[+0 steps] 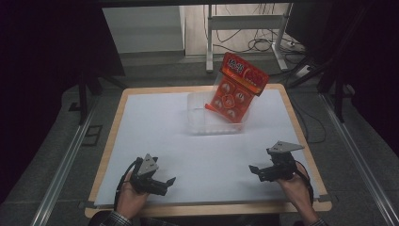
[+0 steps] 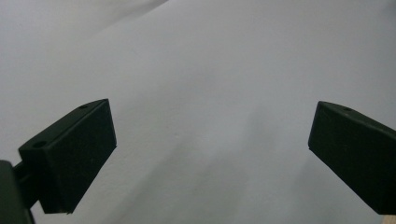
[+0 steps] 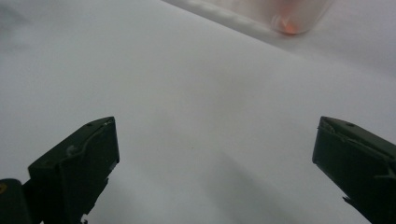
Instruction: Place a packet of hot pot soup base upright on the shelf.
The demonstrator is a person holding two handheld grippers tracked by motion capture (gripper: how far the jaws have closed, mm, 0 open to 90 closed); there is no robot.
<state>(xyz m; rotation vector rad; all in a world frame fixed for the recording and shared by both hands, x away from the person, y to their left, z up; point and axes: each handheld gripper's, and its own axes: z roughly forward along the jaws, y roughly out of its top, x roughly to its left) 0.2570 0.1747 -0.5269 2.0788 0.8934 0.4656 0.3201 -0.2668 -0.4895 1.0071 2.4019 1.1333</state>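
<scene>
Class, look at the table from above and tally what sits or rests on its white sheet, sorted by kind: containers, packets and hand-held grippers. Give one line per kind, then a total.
Clear plastic container: 1
Red-orange printed snack packet, leaning upright in that container: 1
Black two-jaw grippers, left gripper and right gripper, both open: 2
Total: 4

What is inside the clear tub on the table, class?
A red packet stands tilted in the clear tub, its top sticking out above the rim. Whatever may lie beneath the packet is hidden.
</scene>
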